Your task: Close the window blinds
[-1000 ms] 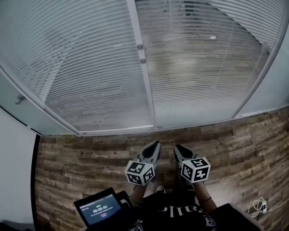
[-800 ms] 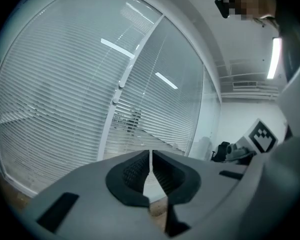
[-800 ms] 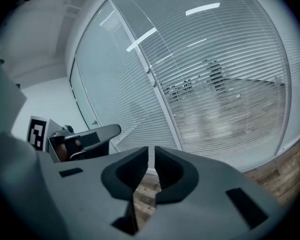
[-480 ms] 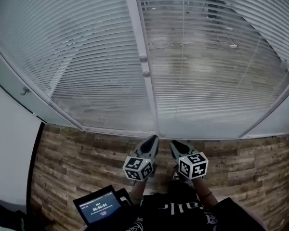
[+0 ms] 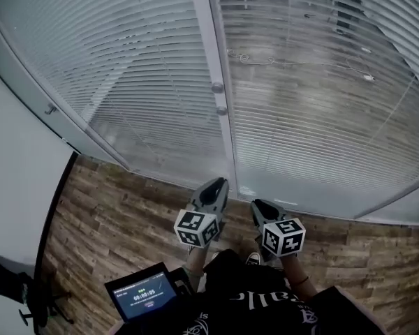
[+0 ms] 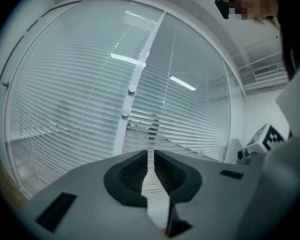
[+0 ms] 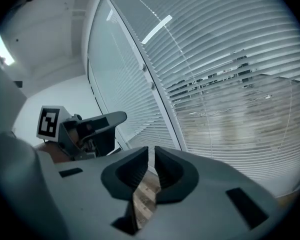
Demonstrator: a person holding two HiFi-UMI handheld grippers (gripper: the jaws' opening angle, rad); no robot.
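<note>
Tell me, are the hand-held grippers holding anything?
Nothing is held. The left hand-held gripper has just been opening its jaws, nothing between them; the right hand-held gripper is empty too.

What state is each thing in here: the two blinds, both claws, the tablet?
Left blind: lowered, slats turned mostly shut, little shows through.
Right blind: lowered, slats open, floor beyond shows through.
Left claw: empty, jaws a slit apart, just been opening.
Right claw: empty, jaws a slit apart.
Tablet: screen lit.
</note>
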